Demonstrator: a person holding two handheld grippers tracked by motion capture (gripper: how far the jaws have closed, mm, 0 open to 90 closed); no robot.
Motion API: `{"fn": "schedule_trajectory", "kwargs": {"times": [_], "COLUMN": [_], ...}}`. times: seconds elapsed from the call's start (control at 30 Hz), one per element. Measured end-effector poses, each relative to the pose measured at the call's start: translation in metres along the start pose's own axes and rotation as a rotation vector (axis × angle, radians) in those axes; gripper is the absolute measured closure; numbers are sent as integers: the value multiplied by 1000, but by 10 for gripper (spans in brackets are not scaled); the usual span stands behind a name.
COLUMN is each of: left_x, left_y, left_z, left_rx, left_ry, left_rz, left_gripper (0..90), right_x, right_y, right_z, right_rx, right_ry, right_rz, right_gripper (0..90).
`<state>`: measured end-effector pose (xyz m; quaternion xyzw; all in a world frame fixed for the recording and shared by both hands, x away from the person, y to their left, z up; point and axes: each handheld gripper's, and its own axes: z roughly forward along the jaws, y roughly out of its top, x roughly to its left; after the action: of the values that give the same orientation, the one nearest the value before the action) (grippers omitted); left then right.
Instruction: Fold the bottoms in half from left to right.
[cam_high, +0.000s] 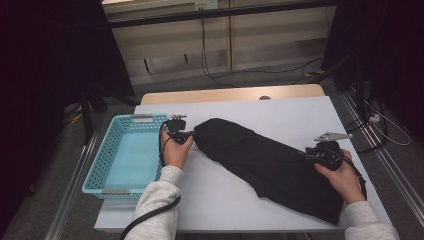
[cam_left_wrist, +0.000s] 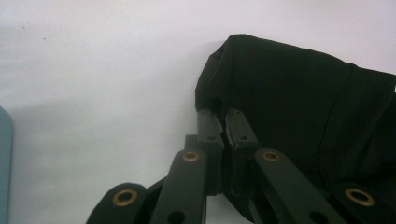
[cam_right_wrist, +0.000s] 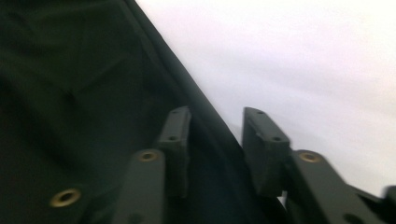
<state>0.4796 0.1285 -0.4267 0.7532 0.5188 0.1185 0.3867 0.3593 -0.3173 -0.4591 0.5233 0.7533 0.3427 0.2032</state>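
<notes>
A long black garment lies slantwise across the white table, running from the middle left to the near right. At its left end my left gripper is shut on the fabric; in the left gripper view the jaws pinch a fold of the black cloth. My right gripper is at the garment's right edge. Seen from the right gripper view, its jaws stand apart with the edge of the cloth between them, and the pads do not press on it.
A light blue plastic basket stands on the table's left side, beside my left hand; its corner shows at the left gripper view's left edge. White table surface lies bare in front of the garment. Cables trail on the floor beyond the table.
</notes>
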Motion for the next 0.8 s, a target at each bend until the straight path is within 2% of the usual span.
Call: {"fn": "schedule_trajectory", "kwargs": {"times": [0.1, 0.17, 0.2, 0.23, 0.33, 0.37, 0.4, 0.43, 0.47, 0.5, 0.6, 0.7, 0.8], "left_x": [0, 0, 0, 0, -2, -3, -4, -4, -4, -4, -5, -6, -7], "left_y": [0, 1, 1, 2, 2, 2, 2, 1, 1, 1, 2, 2, 3], "left_z": [1, 1, 1, 1, 3, 4, 5, 7, 8, 8, 7, 4, 1], "left_rx": [-7, -9, -12, -16, -21, -19, -18, -17, -12, -12, -14, -20, -19], "left_ry": [-3, -2, -3, -7, -23, -22, -20, -20, -18, -20, -22, -23, -28], "left_rz": [-3, -3, -5, -8, -6, -3, -5, -8, -6, -6, -2, -1, 1], "left_gripper": [865, 866, 866, 866, 865, 865, 865, 865, 865, 865, 864, 863, 863], "right_x": [0, -3, -4, -7, -19, -20, -20, -18, -16, -13, -4, 13, 37], "right_y": [2, 3, 5, 7, 7, 7, 7, 7, 7, 8, 10, 9, 8], "right_z": [3, 5, 4, 5, 6, 7, 8, 9, 8, 7, -1, -12, -18], "right_rx": [-6, -4, 2, -3, -49, -57, -50, -39, -40, -41, -46, -63, -72], "right_ry": [27, 49, 39, 10, -67, -63, -43, -45, -69, -80, -61, -4, 62], "right_rz": [1, 1, -3, -8, 21, 18, 14, -4, -21, -37, -45, -68, -97], "right_gripper": [875, 900, 900, 900, 900, 900, 889, 831, 715, 660, 513, 473, 442]}}
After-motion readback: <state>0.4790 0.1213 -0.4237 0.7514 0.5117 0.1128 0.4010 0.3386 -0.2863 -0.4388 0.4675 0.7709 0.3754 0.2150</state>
